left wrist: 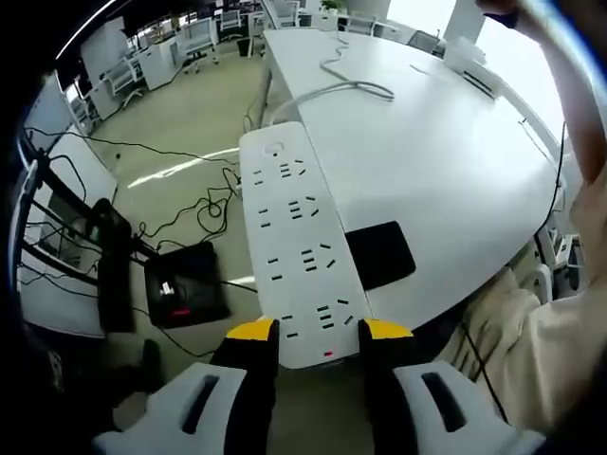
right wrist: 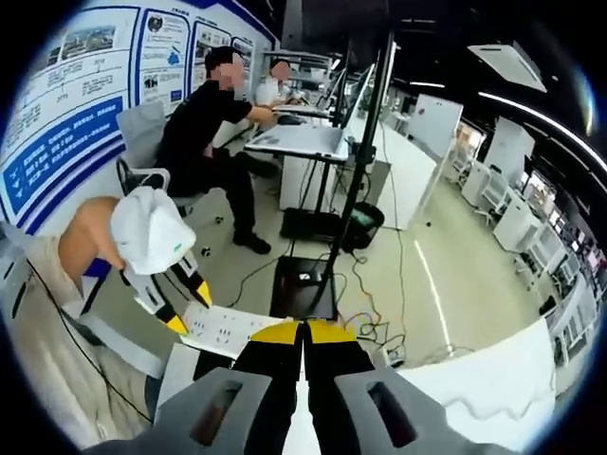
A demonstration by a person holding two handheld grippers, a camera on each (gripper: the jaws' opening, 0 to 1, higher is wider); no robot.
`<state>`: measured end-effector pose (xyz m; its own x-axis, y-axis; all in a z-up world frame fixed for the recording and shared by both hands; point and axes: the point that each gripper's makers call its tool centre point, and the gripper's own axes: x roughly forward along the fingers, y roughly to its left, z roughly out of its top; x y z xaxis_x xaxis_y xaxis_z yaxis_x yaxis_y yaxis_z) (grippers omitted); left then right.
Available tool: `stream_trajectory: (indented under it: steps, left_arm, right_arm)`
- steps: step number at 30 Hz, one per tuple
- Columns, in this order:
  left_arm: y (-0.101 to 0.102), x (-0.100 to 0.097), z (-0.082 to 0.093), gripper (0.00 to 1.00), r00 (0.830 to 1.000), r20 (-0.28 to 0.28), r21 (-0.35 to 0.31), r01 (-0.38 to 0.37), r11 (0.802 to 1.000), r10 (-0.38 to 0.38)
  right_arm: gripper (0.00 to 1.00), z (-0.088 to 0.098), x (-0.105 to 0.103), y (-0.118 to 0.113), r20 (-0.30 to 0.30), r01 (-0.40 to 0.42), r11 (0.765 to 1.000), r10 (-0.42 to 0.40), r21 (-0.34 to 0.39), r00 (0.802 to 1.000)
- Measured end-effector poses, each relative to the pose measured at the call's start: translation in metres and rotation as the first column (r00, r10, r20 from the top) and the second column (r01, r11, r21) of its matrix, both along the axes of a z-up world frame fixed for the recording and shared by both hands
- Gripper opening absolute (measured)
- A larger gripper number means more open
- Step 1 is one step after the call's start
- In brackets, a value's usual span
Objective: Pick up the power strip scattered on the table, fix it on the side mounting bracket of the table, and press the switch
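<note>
left gripper view: left gripper [left wrist: 321, 330] clamps the near end of the white power strip [left wrist: 296, 237], jaws pressed on both long sides. strip held above the table [left wrist: 446, 161] edge, partly over the floor; its cord [left wrist: 341, 87] trails across the tabletop. a black pad [left wrist: 379, 254] lies beside it.

right gripper view: right gripper [right wrist: 303, 330] clenched, jaws together, nothing between them. beyond, the left gripper [right wrist: 180, 303] holds the power strip [right wrist: 226, 328]. a seated person [right wrist: 204, 133] at a desk behind.

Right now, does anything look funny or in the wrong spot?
Yes. The power strip is not lying flat on the table. The left claw grips one end, so most of it hangs out past the table edge, over the floor. Tangled black cables also sprawl across the floor below.
</note>
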<state>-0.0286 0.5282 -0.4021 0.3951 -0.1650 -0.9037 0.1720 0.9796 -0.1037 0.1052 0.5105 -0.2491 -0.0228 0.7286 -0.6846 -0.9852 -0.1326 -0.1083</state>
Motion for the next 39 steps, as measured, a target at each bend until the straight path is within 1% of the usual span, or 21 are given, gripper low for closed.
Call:
stream_trajectory:
  steps: [4,7,12,16,24,27,33,34,39]
  left_arm:
    - [0.0,0.0,0.0,0.38,1.0,-0.003,0.0,0.002,1.0,-0.002]
    - [-0.001,0.0,0.0,0.38,1.0,-0.003,0.0,0.002,1.0,-0.002]
    - [-0.001,0.0,0.0,0.38,1.0,-0.004,0.002,0.001,1.0,-0.001]
    - [-0.001,0.0,-0.001,0.38,1.0,-0.001,-0.001,0.006,1.0,-0.006]
    - [0.0,0.001,-0.001,0.38,1.0,-0.003,0.001,0.012,1.0,-0.012]
    - [0.001,0.001,-0.001,0.38,1.0,-0.004,0.001,0.014,1.0,-0.014]
    - [0.001,0.001,-0.001,0.38,1.0,-0.007,0.002,0.014,1.0,-0.014]
    - [0.002,0.001,-0.001,0.38,1.0,-0.006,0.001,0.014,1.0,-0.014]
    - [0.001,0.001,-0.001,0.38,1.0,-0.012,0.004,0.014,1.0,-0.014]
  right_arm:
    - [0.0,-0.01,-0.001,0.005,-0.002,-0.014,0.998,0.014,-0.058,1.0]
    - [0.0,-0.018,-0.003,0.009,-0.007,-0.025,0.996,0.025,-0.086,1.0]
    - [0.0,-0.042,-0.004,0.009,-0.022,-0.039,0.985,0.036,-0.167,0.999]
    - [0.0,-0.057,-0.003,0.01,-0.027,-0.044,0.976,0.039,-0.212,0.999]
    - [0.0,-0.075,0.002,0.012,-0.039,-0.043,0.964,0.034,-0.261,0.999]
    - [0.0,-0.079,0.002,0.014,-0.044,-0.045,0.962,0.034,-0.27,0.998]
    - [0.0,-0.095,0.005,0.019,-0.056,-0.048,0.951,0.033,-0.304,0.998]
    - [0.0,-0.1,0.007,0.019,-0.056,-0.048,0.947,0.032,-0.318,0.998]
    - [0.0,-0.116,0.012,0.022,-0.047,-0.057,0.937,0.044,-0.344,0.998]
